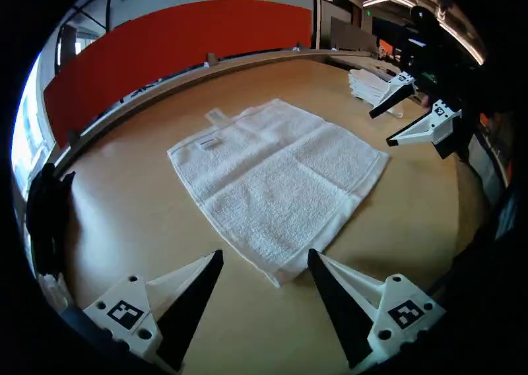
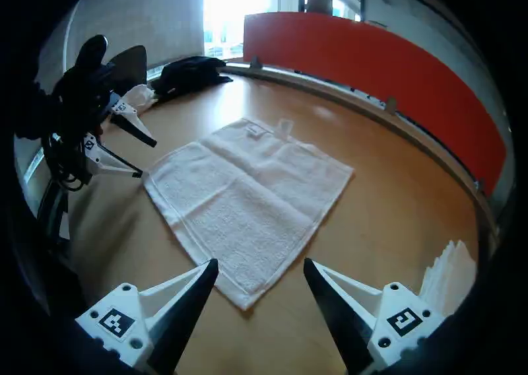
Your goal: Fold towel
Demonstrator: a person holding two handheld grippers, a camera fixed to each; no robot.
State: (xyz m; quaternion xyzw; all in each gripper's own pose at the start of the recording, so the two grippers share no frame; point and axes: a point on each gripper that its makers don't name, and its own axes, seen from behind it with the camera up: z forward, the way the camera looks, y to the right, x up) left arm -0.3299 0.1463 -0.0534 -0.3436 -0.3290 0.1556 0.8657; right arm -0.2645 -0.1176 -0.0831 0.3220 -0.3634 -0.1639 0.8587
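The white towel [image 1: 277, 177] lay spread flat on the wooden desk [image 1: 125, 203], with one corner pointing at the left gripper [image 1: 264, 252]. That gripper's fingers stood wide apart and empty, just short of the corner. In the right gripper view the right gripper [image 2: 259, 261] faced a neighbouring corner in the same way, fingers spread and holding nothing. A small label tab [image 1: 216, 116] stuck out at the far edge. From its looped pile and limp lie, the towel looked light, soft and floppy. It would likely sag as soon as it was lifted, though the terry should give enough grip not to slip. The sensible hold seemed a pinch at the hemmed corners, where the cloth is thicker, one gripper per corner. A stack of folded towels [image 1: 371, 84] sat well apart from it, farther along the desk.
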